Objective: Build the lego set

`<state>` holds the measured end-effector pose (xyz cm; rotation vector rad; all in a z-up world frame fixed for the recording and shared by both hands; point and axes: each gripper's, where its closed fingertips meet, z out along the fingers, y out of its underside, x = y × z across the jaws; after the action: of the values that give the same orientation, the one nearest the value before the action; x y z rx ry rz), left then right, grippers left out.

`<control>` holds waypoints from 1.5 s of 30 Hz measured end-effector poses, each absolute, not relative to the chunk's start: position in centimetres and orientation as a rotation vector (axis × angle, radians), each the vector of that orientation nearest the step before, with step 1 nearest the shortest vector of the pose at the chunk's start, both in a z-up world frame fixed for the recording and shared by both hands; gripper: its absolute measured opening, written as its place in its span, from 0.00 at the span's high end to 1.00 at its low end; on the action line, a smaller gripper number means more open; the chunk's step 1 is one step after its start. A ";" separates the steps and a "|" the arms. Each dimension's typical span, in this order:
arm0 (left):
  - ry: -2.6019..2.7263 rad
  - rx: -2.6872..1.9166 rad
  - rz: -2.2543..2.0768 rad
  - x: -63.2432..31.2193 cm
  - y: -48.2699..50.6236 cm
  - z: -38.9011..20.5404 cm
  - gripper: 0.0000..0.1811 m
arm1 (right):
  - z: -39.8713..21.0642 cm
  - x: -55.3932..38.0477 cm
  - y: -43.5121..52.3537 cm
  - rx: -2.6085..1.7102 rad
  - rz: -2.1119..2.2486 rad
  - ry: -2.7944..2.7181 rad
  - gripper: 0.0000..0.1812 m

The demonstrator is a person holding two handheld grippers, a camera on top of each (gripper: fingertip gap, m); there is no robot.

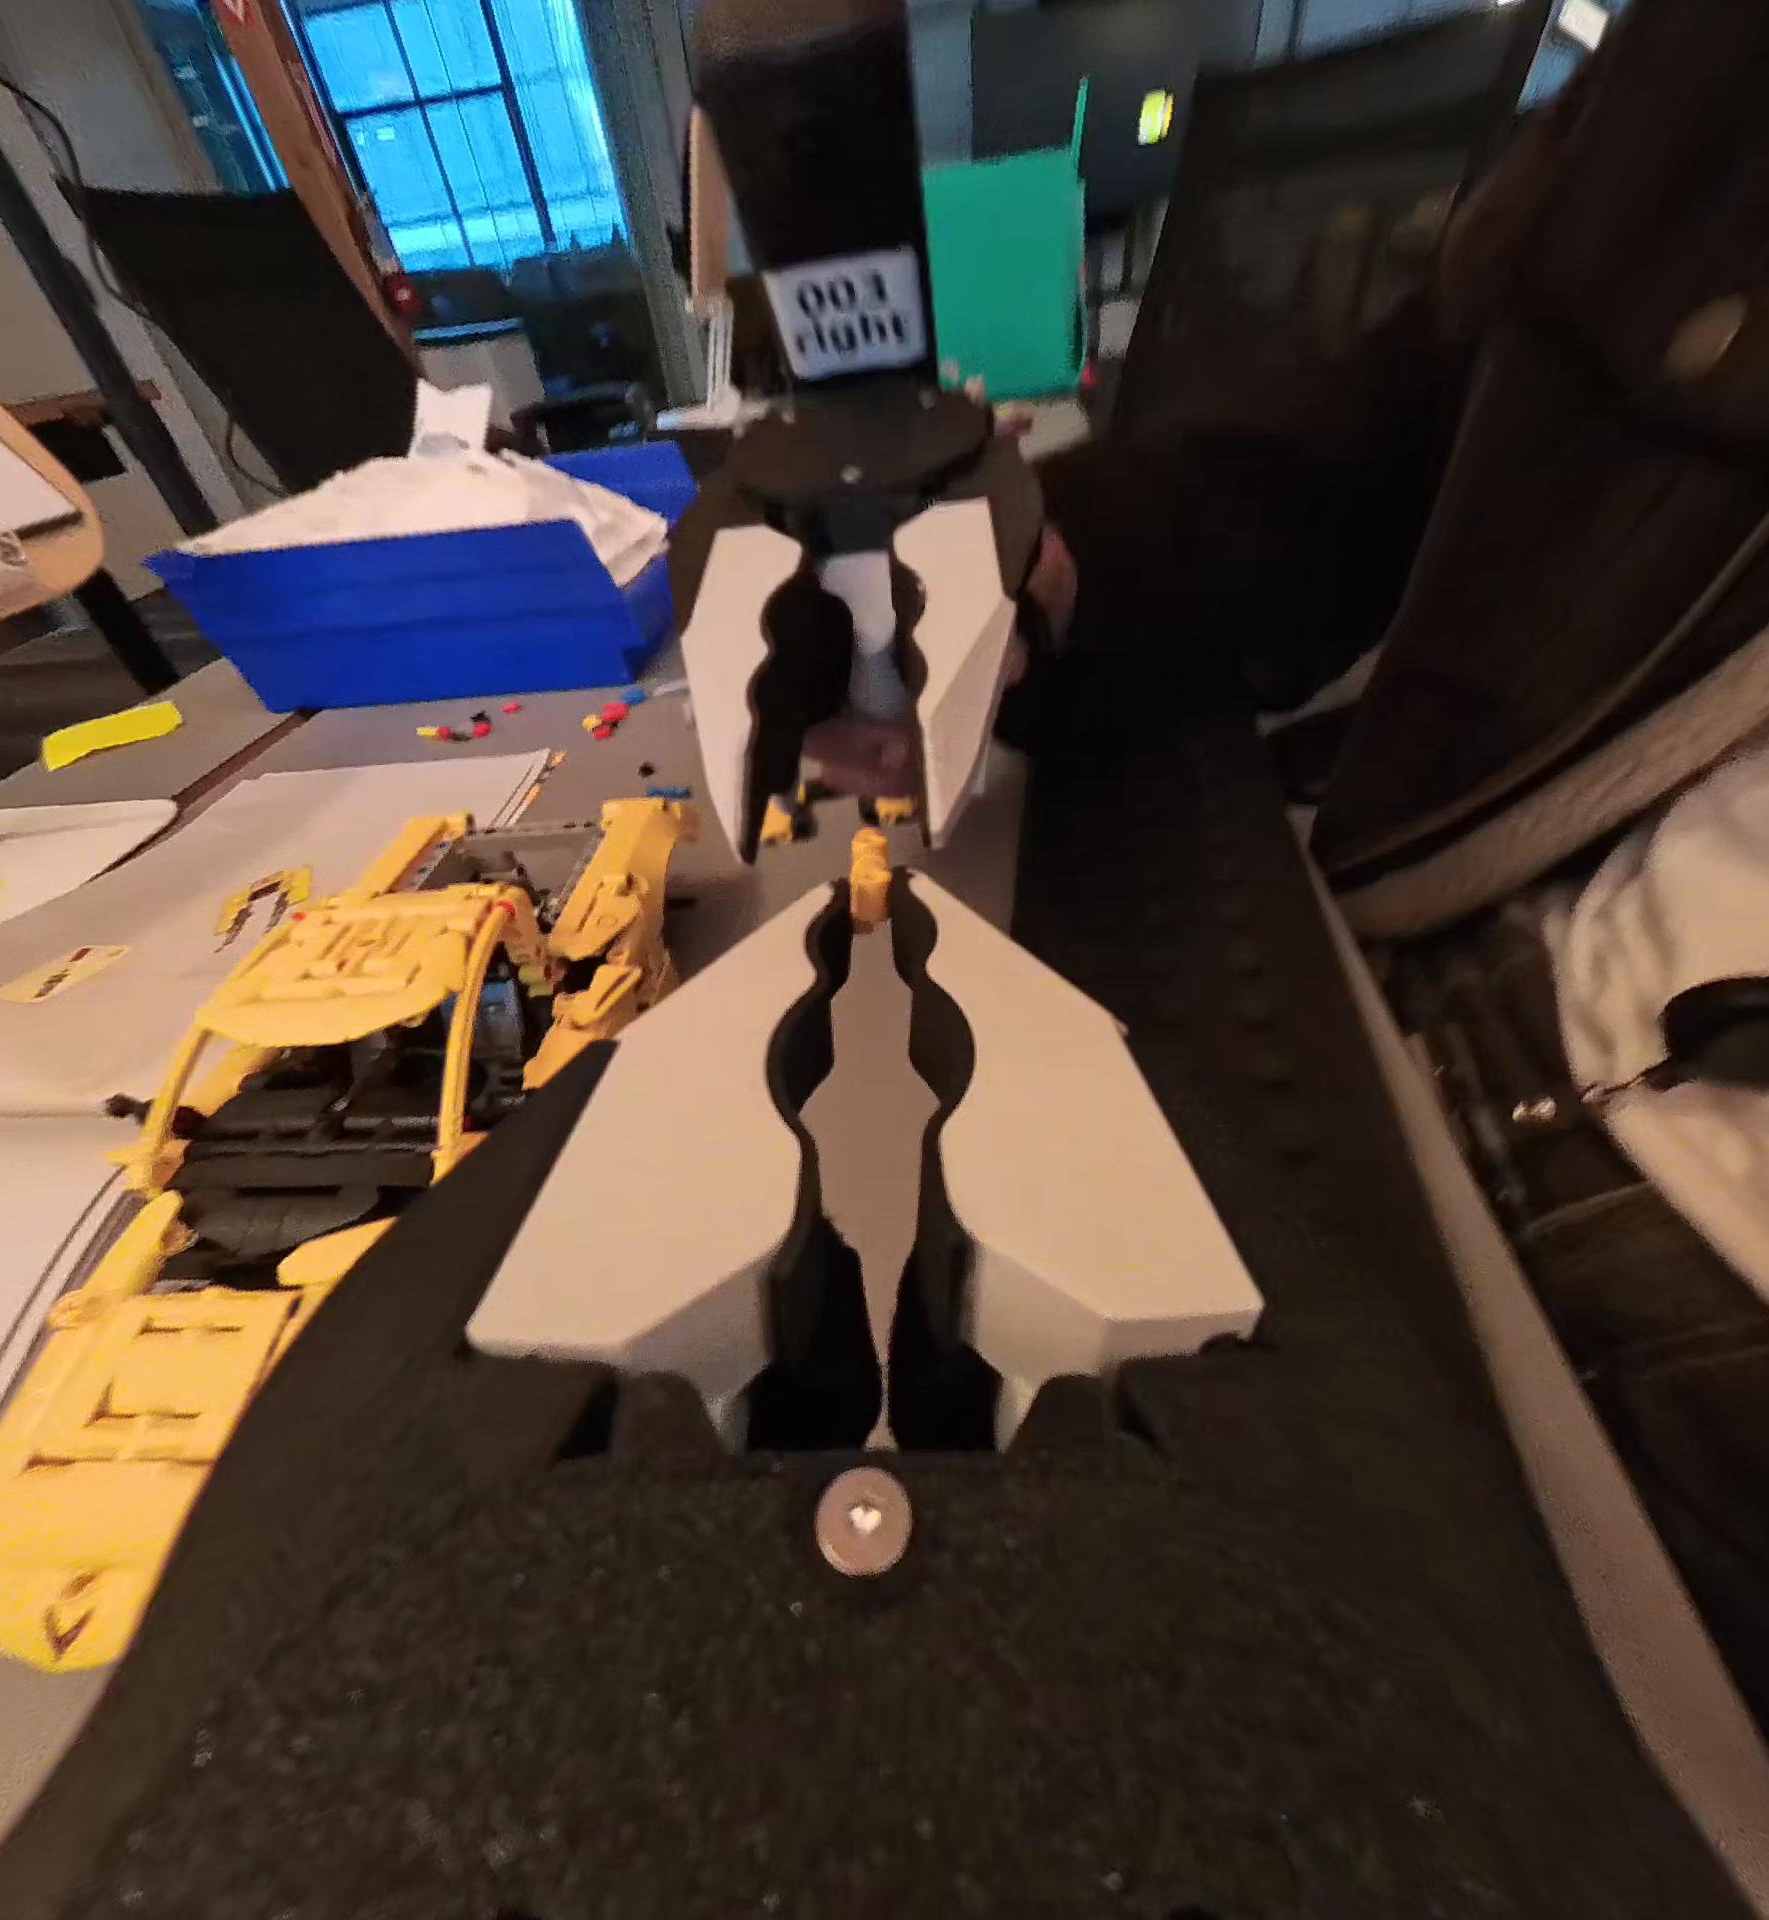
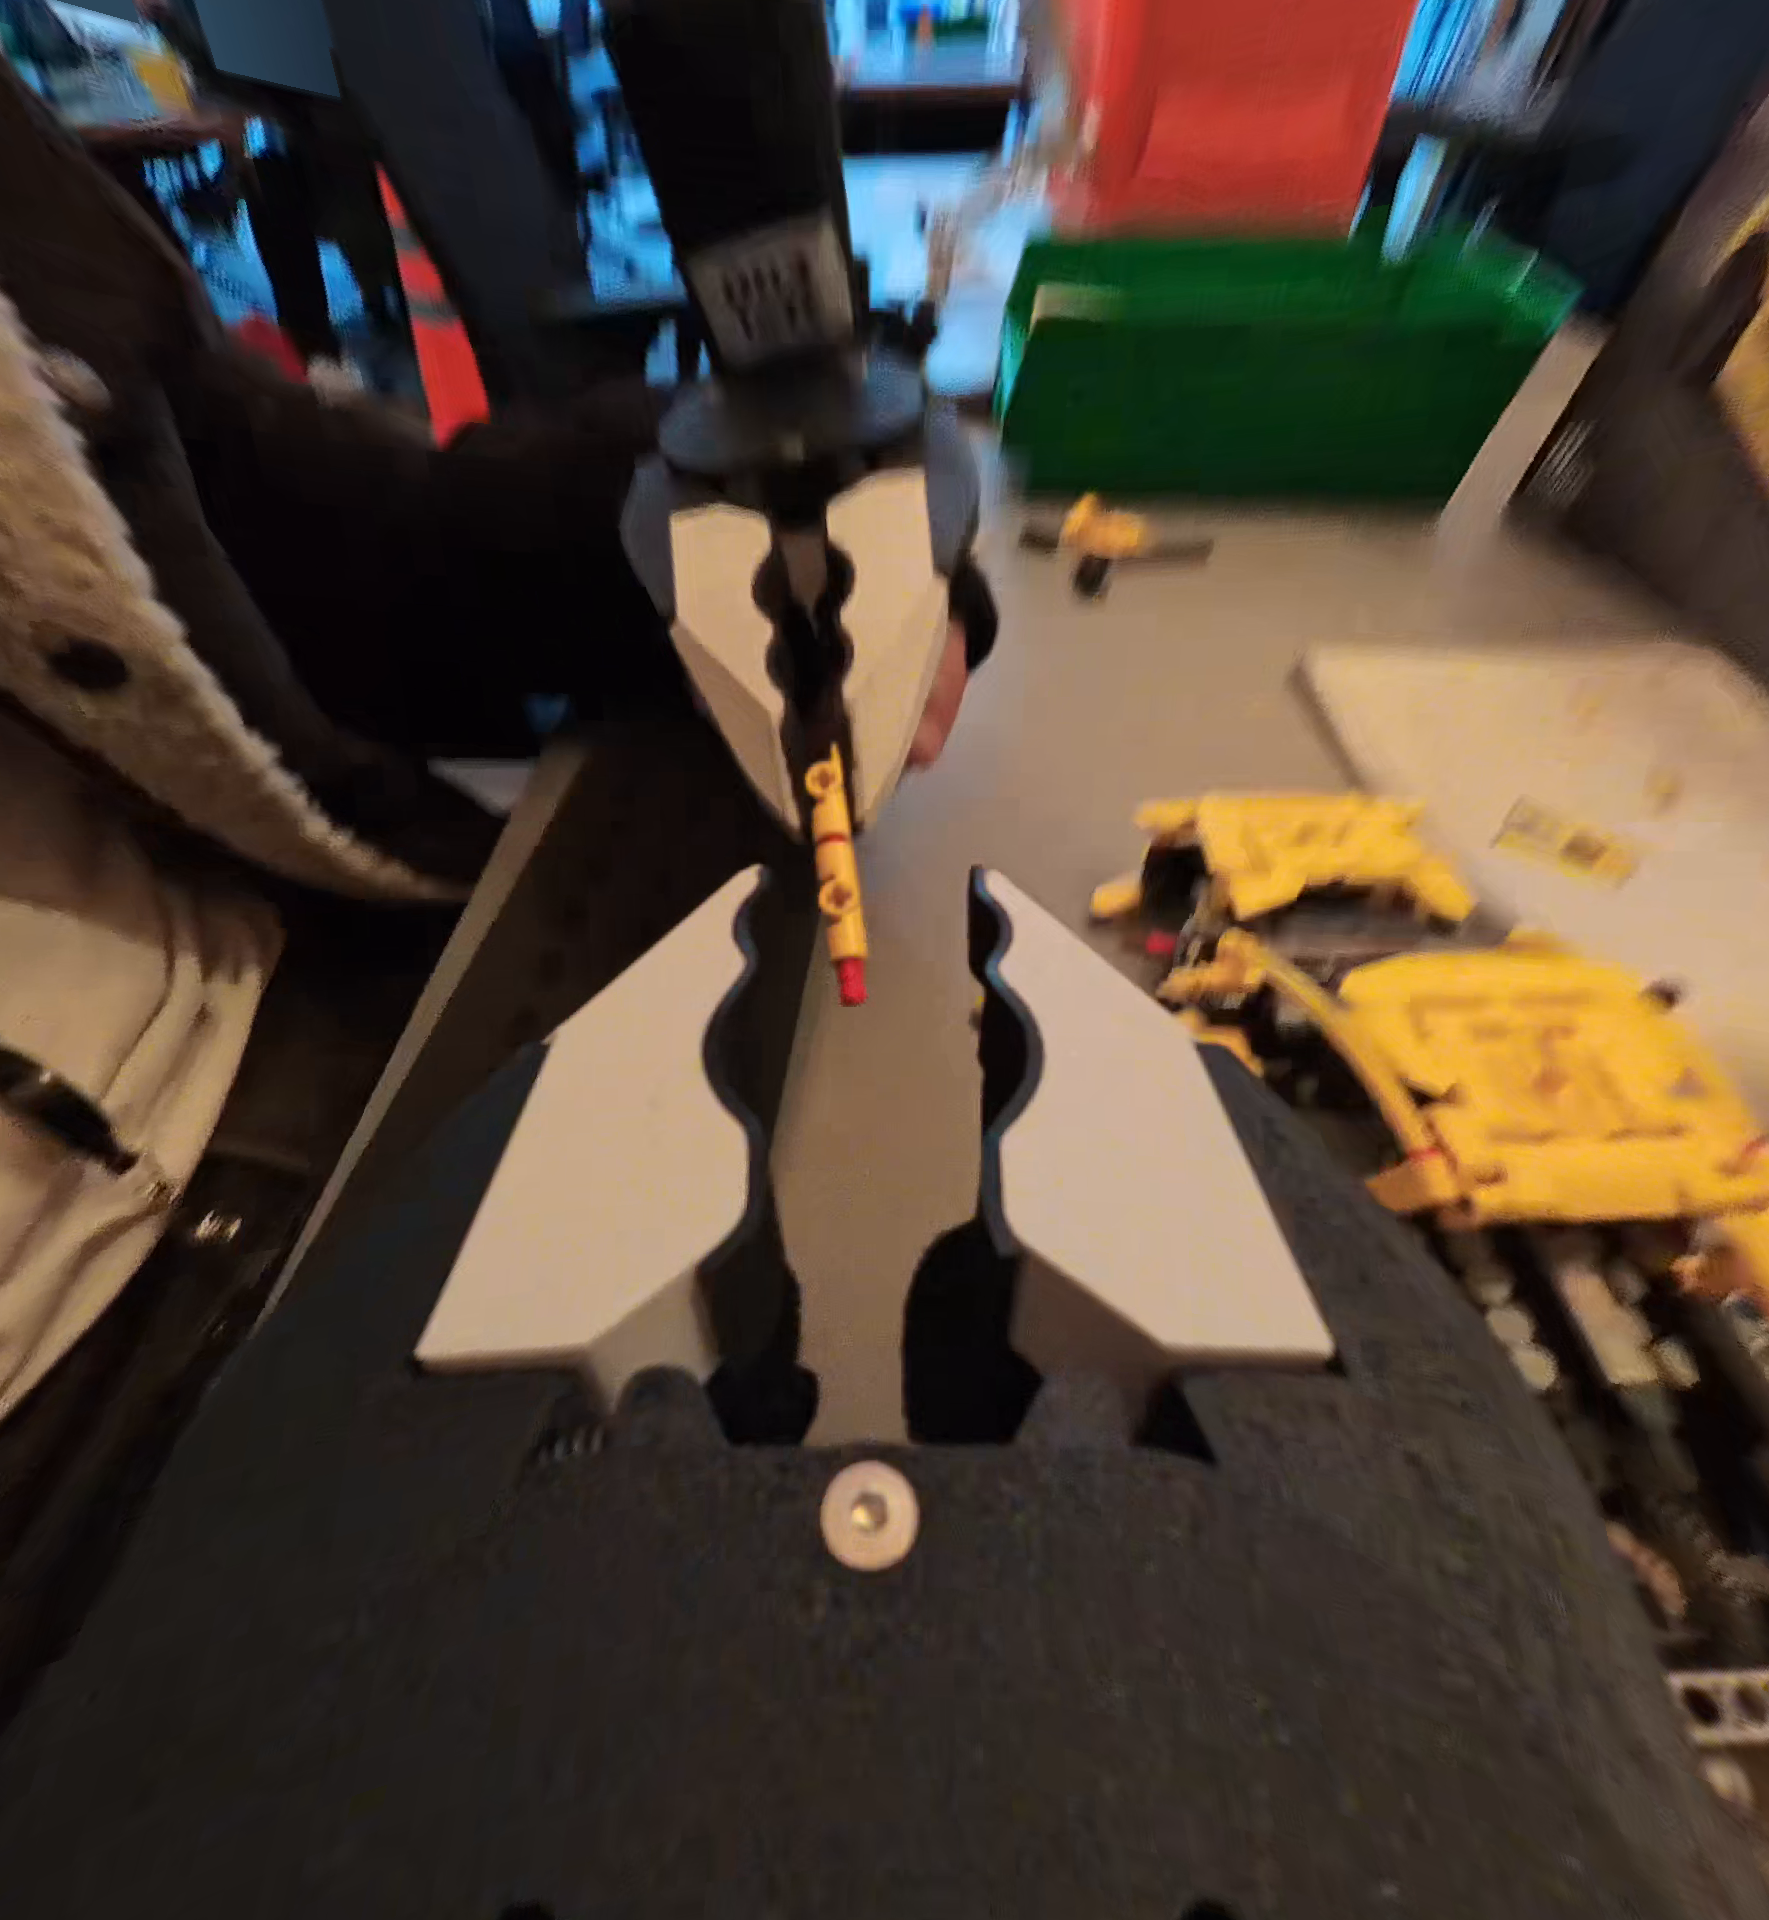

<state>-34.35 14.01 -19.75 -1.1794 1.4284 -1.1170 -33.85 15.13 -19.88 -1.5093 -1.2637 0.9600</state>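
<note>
The left gripper [image 1: 867,883] pinches a thin yellow plastic lego rod with red tip [image 2: 836,883] just by one end, above the grey table [image 2: 1119,665]. The right gripper [image 2: 864,883] has fingers spread wide around the free end, not touching. Risk, imo: the rod can swivel or drop if the right one closes off-centre, bc the hold is so small; the big yellow lego car model [image 1: 340,1039] lies beside.

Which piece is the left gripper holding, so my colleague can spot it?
Start at the big yellow car model on the table; beside it, the left gripper pinches a slim yellow piece. Unlike the loose parts, it is off the table and has a red tip.
</note>
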 end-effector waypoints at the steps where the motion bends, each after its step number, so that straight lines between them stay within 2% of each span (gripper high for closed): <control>1: 1.399 -1.174 -1.167 -34.5 13.9 -19.1 0.96 | -19.1 -34.0 15.1 -1.448 0.963 -1.238 0.82; 8: 1.309 -1.149 -1.335 -35.2 13.6 -17.2 0.96 | -18.4 -35.0 14.1 -1.384 1.005 -1.234 0.90; 9: 1.309 -1.148 -1.338 -35.1 13.6 -17.2 0.96 | -18.5 -35.1 14.0 -1.377 0.995 -1.248 0.96; 23: 1.344 -1.168 -1.279 -34.7 13.7 -18.4 0.96 | -19.5 -34.8 14.1 -1.487 0.990 -1.262 0.96; 28: 1.306 -1.168 -1.329 -35.0 14.0 -17.4 0.96 | -18.6 -35.2 14.4 -1.506 1.144 -1.141 0.96; 30: 1.249 -1.194 -1.379 -35.3 14.6 -17.0 0.96 | -18.8 -35.0 14.7 -1.505 1.125 -1.135 0.90; 35: 1.204 -1.197 -1.426 -35.7 14.8 -16.4 0.96 | -18.3 -34.7 15.1 -1.469 1.060 -1.125 0.98; 40: 1.168 -1.209 -1.467 -35.7 14.9 -16.1 0.96 | -18.0 -34.9 15.2 -1.485 1.092 -1.103 1.00; 43: 1.188 -1.237 -1.447 -35.3 14.9 -16.6 0.89 | -17.9 -35.7 15.1 -1.500 1.147 -1.094 1.00; 45: 1.193 -1.235 -1.442 -35.3 14.8 -16.6 0.89 | -17.9 -36.0 15.1 -1.523 1.186 -1.083 1.00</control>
<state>-35.26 14.78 -16.63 -1.2351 1.1931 -1.4416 -36.05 15.07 -17.90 -1.5225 -1.0826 1.1861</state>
